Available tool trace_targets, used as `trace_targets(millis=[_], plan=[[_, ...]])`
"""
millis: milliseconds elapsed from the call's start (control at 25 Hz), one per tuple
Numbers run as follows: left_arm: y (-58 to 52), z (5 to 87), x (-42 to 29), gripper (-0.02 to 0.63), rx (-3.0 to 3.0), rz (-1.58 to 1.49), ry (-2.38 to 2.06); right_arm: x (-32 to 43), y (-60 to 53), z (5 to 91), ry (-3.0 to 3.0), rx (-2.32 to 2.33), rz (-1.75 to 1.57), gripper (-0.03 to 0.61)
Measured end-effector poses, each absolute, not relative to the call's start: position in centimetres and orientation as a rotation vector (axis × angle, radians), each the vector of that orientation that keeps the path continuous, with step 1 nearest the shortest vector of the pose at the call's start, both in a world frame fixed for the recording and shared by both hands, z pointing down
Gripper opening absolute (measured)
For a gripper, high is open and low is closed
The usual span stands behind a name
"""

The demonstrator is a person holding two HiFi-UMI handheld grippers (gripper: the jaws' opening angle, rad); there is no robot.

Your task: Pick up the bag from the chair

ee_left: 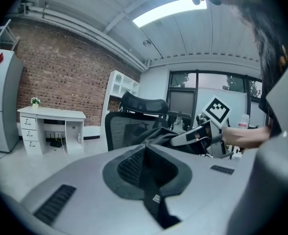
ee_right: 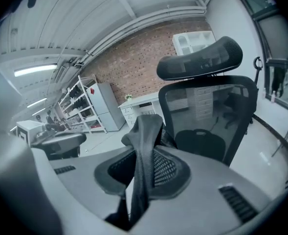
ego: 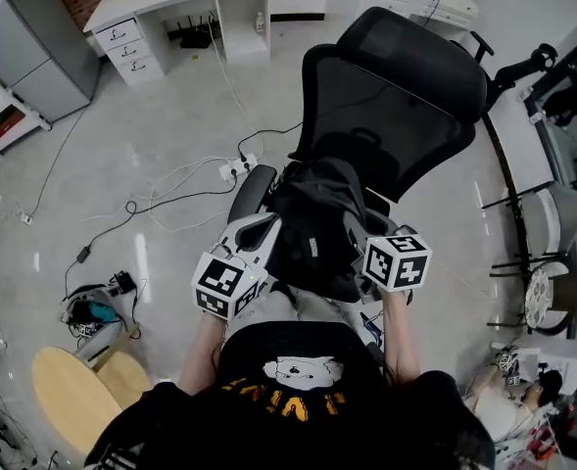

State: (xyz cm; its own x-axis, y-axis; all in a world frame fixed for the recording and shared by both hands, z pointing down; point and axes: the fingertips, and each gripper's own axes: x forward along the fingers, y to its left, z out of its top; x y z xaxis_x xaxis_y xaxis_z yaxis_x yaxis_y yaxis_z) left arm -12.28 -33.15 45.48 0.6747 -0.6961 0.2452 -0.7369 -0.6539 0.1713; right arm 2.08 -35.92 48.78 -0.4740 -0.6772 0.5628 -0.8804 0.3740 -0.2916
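A black bag (ego: pixel 317 225) is over the seat of the black mesh office chair (ego: pixel 396 86), in front of its backrest; I cannot tell whether it still rests on the seat. My left gripper (ego: pixel 264 231) is at the bag's left side. In the left gripper view its jaws (ee_left: pixel 146 168) are shut on a black strap (ee_left: pixel 153 199). My right gripper (ego: pixel 362 231) is at the bag's right side, shut on another black strap (ee_right: pixel 143 151). The chair's backrest (ee_right: pixel 210 106) stands just behind that strap.
A white desk with drawers (ego: pixel 170 3) and a grey fridge (ego: pixel 28 47) stand at the back left. A power strip and cables (ego: pixel 237 167) lie on the floor left of the chair. A round wooden stool (ego: pixel 72 395) is near left. Tables (ego: pixel 523 135) line the right.
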Motion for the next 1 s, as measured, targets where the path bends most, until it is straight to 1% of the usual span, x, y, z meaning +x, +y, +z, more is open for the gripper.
trace_targets(millis=[640, 1000], plan=[[-31.5, 46.1, -12.5, 0.008, 2.584, 0.236, -1.231, 3.5, -30.9, 49.0, -2.264, 1.333, 0.861, 0.052], [-26.8, 45.0, -7.3, 0.008, 2.56, 0.237, -1.338, 6.9, -25.6, 48.8, -2.329, 1.198, 0.872, 0.052]])
